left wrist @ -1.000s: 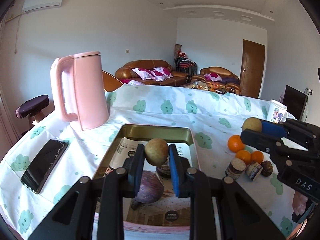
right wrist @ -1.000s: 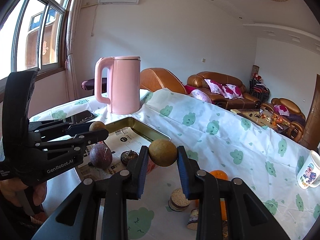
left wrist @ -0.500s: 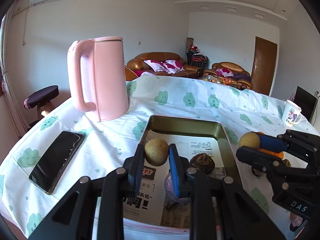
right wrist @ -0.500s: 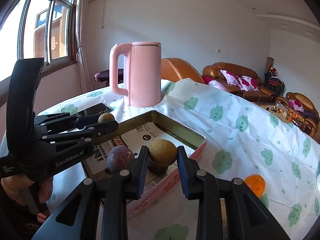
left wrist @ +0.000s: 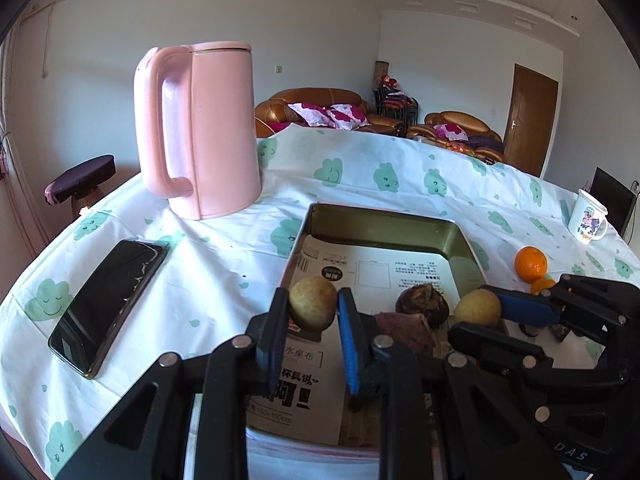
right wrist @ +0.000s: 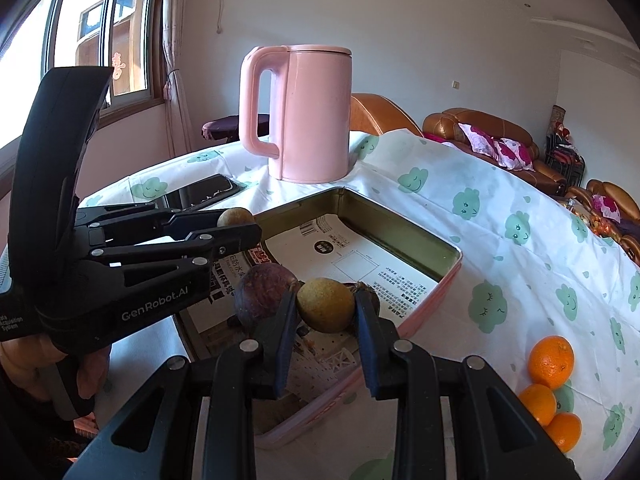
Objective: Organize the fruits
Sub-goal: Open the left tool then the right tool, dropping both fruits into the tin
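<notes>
In my left wrist view, my left gripper is squeezing a small round yellow-brown fruit between its blue pads, and it hangs over the near left part of the metal tin. The tin has a printed paper on its floor, with a dark brown fruit and a wrinkly purple fruit already lying inside. My right gripper shows on the right side, clamped on a second yellow-brown fruit over the tin's right part. A pink kettle and a black phone sit on the tablecloth to the left. In my right wrist view, that second fruit sits tight in the jaws right next to the purple fruit, above the tin. Oranges wait on the cloth outside the tin. I think I am at the putting-in step. Next I should go down a little, find a bare spot on the paper, and let go gently so the fruits do not roll.
</notes>
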Motion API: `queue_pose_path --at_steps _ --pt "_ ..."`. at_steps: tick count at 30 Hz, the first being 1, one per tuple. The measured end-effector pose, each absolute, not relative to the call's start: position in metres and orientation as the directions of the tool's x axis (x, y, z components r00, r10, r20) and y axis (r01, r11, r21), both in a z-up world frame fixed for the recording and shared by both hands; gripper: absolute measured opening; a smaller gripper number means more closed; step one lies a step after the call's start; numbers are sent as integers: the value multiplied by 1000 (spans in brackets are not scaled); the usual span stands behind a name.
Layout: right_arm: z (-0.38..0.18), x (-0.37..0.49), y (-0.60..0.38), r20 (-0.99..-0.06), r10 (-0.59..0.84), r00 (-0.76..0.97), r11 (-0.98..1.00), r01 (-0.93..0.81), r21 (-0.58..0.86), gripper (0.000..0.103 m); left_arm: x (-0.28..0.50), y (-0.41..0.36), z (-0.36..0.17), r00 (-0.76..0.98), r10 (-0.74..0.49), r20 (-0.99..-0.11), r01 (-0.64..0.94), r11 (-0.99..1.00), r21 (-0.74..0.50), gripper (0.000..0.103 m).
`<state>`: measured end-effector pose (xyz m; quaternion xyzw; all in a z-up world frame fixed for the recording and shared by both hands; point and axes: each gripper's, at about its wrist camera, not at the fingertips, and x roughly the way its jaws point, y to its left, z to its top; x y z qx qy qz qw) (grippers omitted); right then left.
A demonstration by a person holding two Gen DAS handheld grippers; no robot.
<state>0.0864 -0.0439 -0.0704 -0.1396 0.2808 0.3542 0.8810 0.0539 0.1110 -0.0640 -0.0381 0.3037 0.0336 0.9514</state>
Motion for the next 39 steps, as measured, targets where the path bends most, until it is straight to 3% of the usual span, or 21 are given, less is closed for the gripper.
queue_pose_path --at_steps 17,20,22,24,25,29,31,39 --pt "-77 88 -40 -626 550 553 691 -722 -31 31 59 105 -72 785 41 -618 -69 997 -21 26" --pt "-78 87 -39 -628 557 544 682 -730 -26 32 58 105 -71 792 41 -609 -70 997 -23 30" --pt "-77 87 -39 -625 562 542 678 -735 -27 36 56 107 -70 795 49 -605 -79 997 -23 38" --pt "-76 84 -39 -618 569 543 671 -741 -33 52 55 108 -68 800 24 -599 -67 997 -49 44" --pt "-76 83 -38 -617 568 544 669 -742 -38 54 54 107 -67 803 18 -595 -61 997 -53 48" --pt "-75 80 -41 -612 563 555 676 -735 -45 54 50 102 -63 814 8 -581 -46 998 -50 62" --pt "-74 78 -45 -603 563 565 681 -731 -49 54 47 99 -59 824 38 -565 -65 998 -27 80" --pt "-69 76 -80 -597 516 614 733 -677 -63 55 40 102 -45 848 42 -528 -75 996 -41 84"
